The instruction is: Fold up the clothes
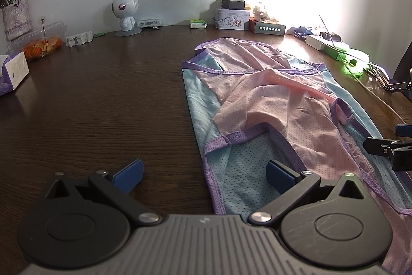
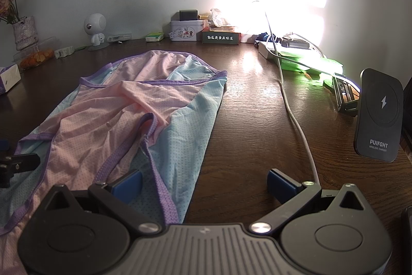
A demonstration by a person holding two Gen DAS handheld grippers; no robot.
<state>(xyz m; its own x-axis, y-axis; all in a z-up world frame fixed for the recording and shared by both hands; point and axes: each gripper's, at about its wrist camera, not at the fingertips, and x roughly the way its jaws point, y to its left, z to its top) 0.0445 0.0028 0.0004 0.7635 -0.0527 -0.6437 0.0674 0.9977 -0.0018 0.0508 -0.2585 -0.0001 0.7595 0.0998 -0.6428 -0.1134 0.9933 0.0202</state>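
A dark wood-grain counter (image 1: 103,99) runs back to a pale wall, where strong glare washes out the far right corner. On it lies the garment (image 1: 270,105), a thin mesh piece in pink and light blue with purple binding, stretched lengthwise away from both tongs and partly doubled over itself, a pink layer lying loose and wrinkled on the blue.

The left tongs (image 1: 203,175) stand wide and hold nothing; the garment's near left edge passes between the pads, the right pad over the blue mesh, the left pad over bare wood. The right tongs (image 2: 204,183) are likewise wide and empty, straddling the near right edge, with a white cable (image 2: 293,115) trailing just beside the right pad.

The step in hand looks like taking the near hem at both corners. To do it well, each pad should come down on the purple binding, which is likely firmer than the slippery mesh, and catch every layer there. The right tongs should keep clear of the cable, and both sides should lift evenly so the wrinkled pink layer does not slide.
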